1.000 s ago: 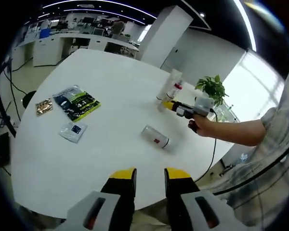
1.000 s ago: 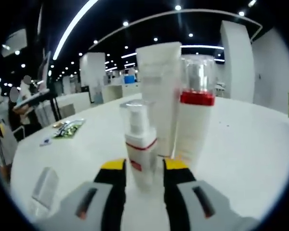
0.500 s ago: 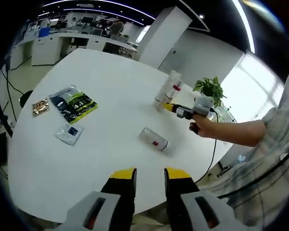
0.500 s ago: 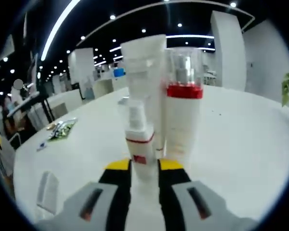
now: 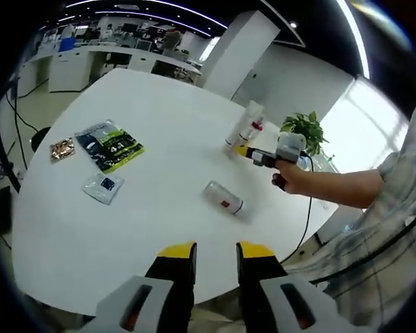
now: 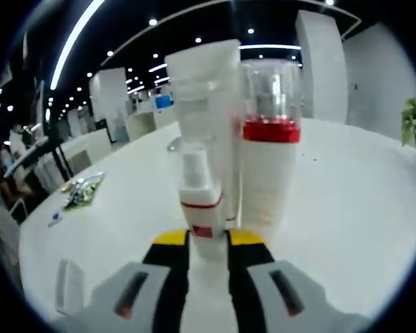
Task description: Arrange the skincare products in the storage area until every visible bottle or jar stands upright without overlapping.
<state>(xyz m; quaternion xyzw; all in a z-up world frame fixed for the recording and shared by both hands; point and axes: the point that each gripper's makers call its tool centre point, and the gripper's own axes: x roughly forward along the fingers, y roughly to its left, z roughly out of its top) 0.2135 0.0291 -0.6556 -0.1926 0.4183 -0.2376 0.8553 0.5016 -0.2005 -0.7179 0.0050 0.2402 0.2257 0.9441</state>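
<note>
Right tongs (image 6: 208,239) clench a small pump bottle (image 6: 200,208) upright — left tongs (image 5: 215,252), released, face a toppled bottle (image 5: 224,196).

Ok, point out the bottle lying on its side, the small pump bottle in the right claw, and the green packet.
Lying bottle (image 5: 223,197), left gripper view, mid-body.
Small pump bottle (image 6: 200,216), right gripper view, body near its red band.
Green packet (image 5: 110,146), left gripper view, centre of the face.

Grey tongs (image 5: 205,258) with yellow tips — apparently plaid sleeve (image 5: 402,180) — black cable (image 5: 307,215).
</note>
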